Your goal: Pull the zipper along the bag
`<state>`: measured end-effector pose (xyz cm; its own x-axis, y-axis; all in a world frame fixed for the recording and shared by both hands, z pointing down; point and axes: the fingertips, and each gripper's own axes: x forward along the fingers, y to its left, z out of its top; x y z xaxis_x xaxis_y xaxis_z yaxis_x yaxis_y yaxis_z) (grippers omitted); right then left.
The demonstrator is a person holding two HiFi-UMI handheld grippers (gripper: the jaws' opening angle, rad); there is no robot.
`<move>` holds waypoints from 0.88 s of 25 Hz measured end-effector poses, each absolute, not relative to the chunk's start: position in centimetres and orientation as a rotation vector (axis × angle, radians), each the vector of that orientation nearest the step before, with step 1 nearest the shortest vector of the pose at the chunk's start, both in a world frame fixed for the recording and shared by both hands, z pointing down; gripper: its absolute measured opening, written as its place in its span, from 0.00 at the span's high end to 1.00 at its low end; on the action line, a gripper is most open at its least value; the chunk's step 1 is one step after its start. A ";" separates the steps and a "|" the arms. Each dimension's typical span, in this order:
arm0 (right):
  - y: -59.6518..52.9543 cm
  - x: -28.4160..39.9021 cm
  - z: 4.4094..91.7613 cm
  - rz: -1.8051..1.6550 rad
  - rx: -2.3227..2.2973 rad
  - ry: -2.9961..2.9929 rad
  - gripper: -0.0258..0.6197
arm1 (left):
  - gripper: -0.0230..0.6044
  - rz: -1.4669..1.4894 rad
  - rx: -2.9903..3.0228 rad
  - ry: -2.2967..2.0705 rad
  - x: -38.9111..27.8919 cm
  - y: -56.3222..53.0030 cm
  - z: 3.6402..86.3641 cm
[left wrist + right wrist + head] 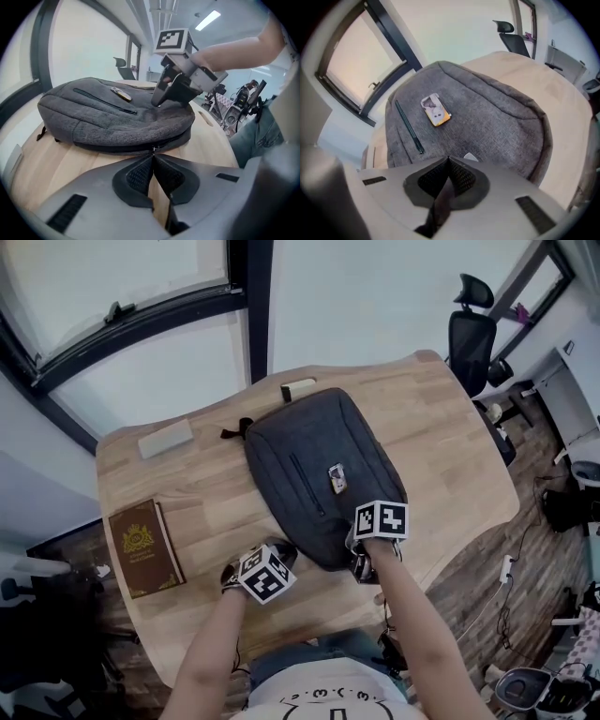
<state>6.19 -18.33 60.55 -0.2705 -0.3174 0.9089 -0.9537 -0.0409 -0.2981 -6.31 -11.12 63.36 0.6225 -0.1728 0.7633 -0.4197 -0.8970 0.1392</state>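
Observation:
A grey backpack (319, 465) lies flat on the wooden table (450, 456). My left gripper (284, 551) is at the bag's near left edge. In the left gripper view its jaws (153, 157) are shut, with the small metal zipper pull (153, 150) of the side zipper pinched at their tips. My right gripper (359, 554) stands on the bag's near end, and the left gripper view has it (158, 101) pointing down into the fabric. In the right gripper view it (447, 161) is shut on a dark strip of the backpack (487, 112). A small tag (435, 110) lies on top.
A brown book (143, 547) lies at the table's left, a grey block (166, 438) at the back left, and a small pale object (298, 385) behind the bag. A black office chair (469, 329) stands beyond the table's right corner. Windows run along the far side.

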 end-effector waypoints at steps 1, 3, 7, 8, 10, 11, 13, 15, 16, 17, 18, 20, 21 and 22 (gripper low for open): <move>-18.6 6.3 59.5 1.327 1.357 -1.671 0.88 | 0.94 1.158 2.535 -0.513 -6.8 -11.5 63.4; -19.0 6.6 57.4 1.253 1.314 -1.768 0.88 | 0.93 1.144 2.491 -0.595 -8.0 -12.3 63.5; -18.5 8.3 54.9 0.974 1.123 -1.899 0.88 | 0.94 1.060 2.341 -0.834 -10.9 -14.6 63.5; -18.3 8.5 54.7 0.912 1.071 -1.927 0.88 | 0.93 1.021 2.297 -0.890 -11.5 -15.2 63.4; -18.1 8.3 54.4 0.795 0.957 -1.998 0.88 | 0.94 0.951 2.232 -0.957 -12.3 -16.2 63.2; -17.9 7.7 54.2 0.735 0.883 -2.036 0.88 | 0.94 0.933 2.213 -0.971 -12.5 -16.4 63.1; -16.5 6.1 54.4 0.608 0.682 -2.078 0.72 | 0.93 0.923 2.193 -0.985 -12.6 -16.2 63.3; -14.6 5.2 55.3 0.454 0.459 -2.053 0.50 | 0.93 0.919 2.177 -1.003 -12.6 -16.0 63.6; -13.7 5.2 55.8 0.359 0.357 -2.023 0.49 | 0.94 0.918 2.168 -1.014 -12.6 -16.0 63.6; -12.9 5.5 56.5 0.269 0.263 -1.985 0.49 | 0.93 0.918 2.160 -1.024 -12.7 -16.0 63.6; -12.1 6.0 57.2 0.198 0.186 -1.941 0.49 | 0.94 0.920 2.154 -1.033 -12.7 -16.1 63.6; -11.5 7.0 58.8 0.120 0.112 -1.865 0.47 | 0.93 0.928 2.150 -1.049 -12.7 -16.1 63.7; -11.7 7.4 59.6 0.111 0.114 -1.843 0.50 | 0.93 0.934 2.151 -1.057 -12.7 -16.2 63.8; -11.9 7.6 60.3 0.125 0.131 -1.836 0.59 | 0.93 0.942 2.154 -1.065 -12.7 -16.2 63.8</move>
<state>7.58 -11.90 60.34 -0.2638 -0.0246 0.9643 -0.1548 0.9878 -0.0172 -12.72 -16.21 63.81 0.4395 -0.4419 0.7820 -0.8301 -0.5326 0.1655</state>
